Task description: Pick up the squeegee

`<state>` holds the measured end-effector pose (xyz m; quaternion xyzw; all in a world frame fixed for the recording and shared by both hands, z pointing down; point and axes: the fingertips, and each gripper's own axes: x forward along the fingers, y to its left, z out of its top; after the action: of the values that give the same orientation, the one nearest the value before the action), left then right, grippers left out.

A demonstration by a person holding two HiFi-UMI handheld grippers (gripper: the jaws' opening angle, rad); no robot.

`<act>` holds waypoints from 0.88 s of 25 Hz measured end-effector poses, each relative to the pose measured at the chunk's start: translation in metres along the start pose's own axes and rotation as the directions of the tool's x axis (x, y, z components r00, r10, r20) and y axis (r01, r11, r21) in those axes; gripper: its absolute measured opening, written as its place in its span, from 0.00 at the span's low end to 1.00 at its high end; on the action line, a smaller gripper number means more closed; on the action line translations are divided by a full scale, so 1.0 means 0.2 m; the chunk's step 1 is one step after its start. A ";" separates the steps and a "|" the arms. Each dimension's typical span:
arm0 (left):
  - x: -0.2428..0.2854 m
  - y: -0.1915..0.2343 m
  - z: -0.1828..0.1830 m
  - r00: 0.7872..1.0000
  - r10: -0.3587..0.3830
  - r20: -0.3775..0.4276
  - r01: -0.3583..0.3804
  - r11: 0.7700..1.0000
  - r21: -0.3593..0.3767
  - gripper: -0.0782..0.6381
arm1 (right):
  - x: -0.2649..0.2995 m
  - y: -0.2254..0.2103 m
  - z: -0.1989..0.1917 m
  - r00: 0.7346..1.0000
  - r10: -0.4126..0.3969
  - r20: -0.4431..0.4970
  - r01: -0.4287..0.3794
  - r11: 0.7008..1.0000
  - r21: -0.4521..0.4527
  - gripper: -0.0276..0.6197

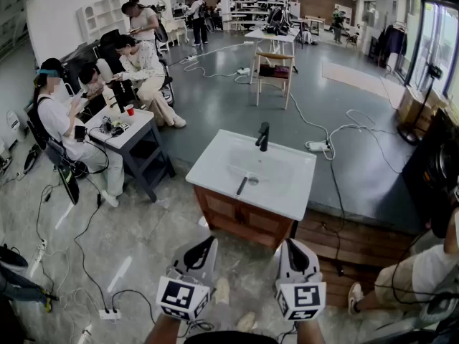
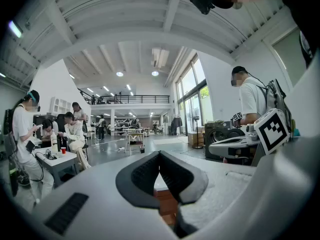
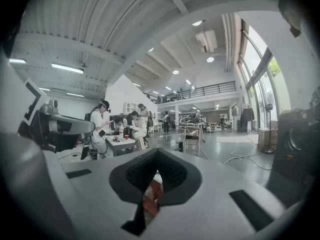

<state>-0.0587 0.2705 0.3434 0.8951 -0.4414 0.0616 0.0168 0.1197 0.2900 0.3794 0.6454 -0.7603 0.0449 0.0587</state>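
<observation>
A white sink (image 1: 215, 165) on a wooden cabinet stands ahead of me in the head view, with a black faucet (image 1: 263, 135) at its back. A dark, slim squeegee (image 1: 242, 185) lies in the basin. Both grippers hover low in front of the cabinet, well short of the sink and pointing roughly level. My left gripper (image 1: 207, 244) (image 2: 159, 153) is shut with nothing between its pads. My right gripper (image 1: 290, 246) (image 3: 156, 150) is shut and holds nothing too. Each gripper view shows only cabinet wood (image 2: 165, 204) through the jaws; the squeegee is hidden there.
Several people sit and stand round a small table (image 1: 141, 123) at the left. Cables and a power strip (image 1: 109, 314) lie on the floor at the lower left. A wooden chair (image 1: 275, 67) stands beyond the sink. A raised wooden step (image 1: 344, 249) and a seated person (image 1: 423, 271) are at the right.
</observation>
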 end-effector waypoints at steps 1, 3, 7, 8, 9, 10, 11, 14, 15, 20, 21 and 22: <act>0.01 0.01 0.01 1.000 -0.003 0.007 0.003 1.000 0.003 0.11 | 0.02 0.00 0.00 1.000 0.001 0.002 -0.001 1.000 0.002 0.04; 0.03 0.04 0.01 1.000 -0.005 0.011 0.005 1.000 0.005 0.11 | 0.05 0.01 0.00 1.000 0.004 0.007 -0.004 1.000 0.007 0.04; 0.06 0.10 -0.04 1.000 0.005 -0.017 -0.005 1.000 -0.020 0.11 | 0.12 0.03 -0.02 1.000 0.008 -0.006 -0.008 1.000 0.013 0.04; 0.08 0.12 -0.04 1.000 0.005 -0.014 -0.006 1.000 -0.021 0.11 | 0.14 0.04 -0.03 1.000 0.010 -0.011 -0.009 1.000 0.015 0.04; 0.09 0.14 -0.05 1.000 0.006 -0.014 -0.006 1.000 -0.022 0.11 | 0.17 0.04 -0.04 1.000 0.010 -0.013 -0.010 1.000 0.016 0.04; 0.11 0.17 -0.05 1.000 0.007 -0.016 -0.007 1.000 -0.023 0.11 | 0.20 0.05 -0.04 1.000 0.011 -0.016 -0.011 1.000 0.019 0.04; 0.13 0.19 -0.06 1.000 0.007 -0.019 -0.007 1.000 -0.024 0.11 | 0.23 0.05 -0.04 1.000 0.013 -0.019 -0.012 1.000 0.021 0.04; 0.20 0.25 -0.07 0.999 0.002 -0.032 -0.003 1.000 -0.023 0.11 | 0.33 0.06 -0.05 0.999 0.016 -0.028 -0.015 0.999 0.029 0.04; 0.23 0.28 -0.08 0.999 0.000 -0.037 -0.001 1.000 -0.025 0.11 | 0.37 0.06 -0.05 0.999 0.016 -0.030 -0.015 0.999 0.031 0.04; 0.39 0.43 -0.10 0.999 -0.008 -0.047 0.006 0.999 -0.039 0.11 | 0.58 0.05 -0.03 0.999 0.006 -0.035 -0.005 0.999 0.033 0.04; 0.42 0.46 -0.10 0.999 -0.011 -0.049 0.009 0.999 -0.039 0.11 | 0.62 0.05 -0.03 0.999 0.003 -0.036 -0.002 0.999 0.035 0.04; 0.46 0.50 -0.10 0.999 -0.014 -0.050 0.012 0.999 -0.039 0.11 | 0.67 0.05 -0.02 0.999 0.000 -0.038 0.002 0.999 0.036 0.04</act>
<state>-0.0839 0.1396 0.3716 0.8957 -0.4359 0.0755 0.0455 0.0894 0.1614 0.4031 0.6458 -0.7578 0.0708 0.0613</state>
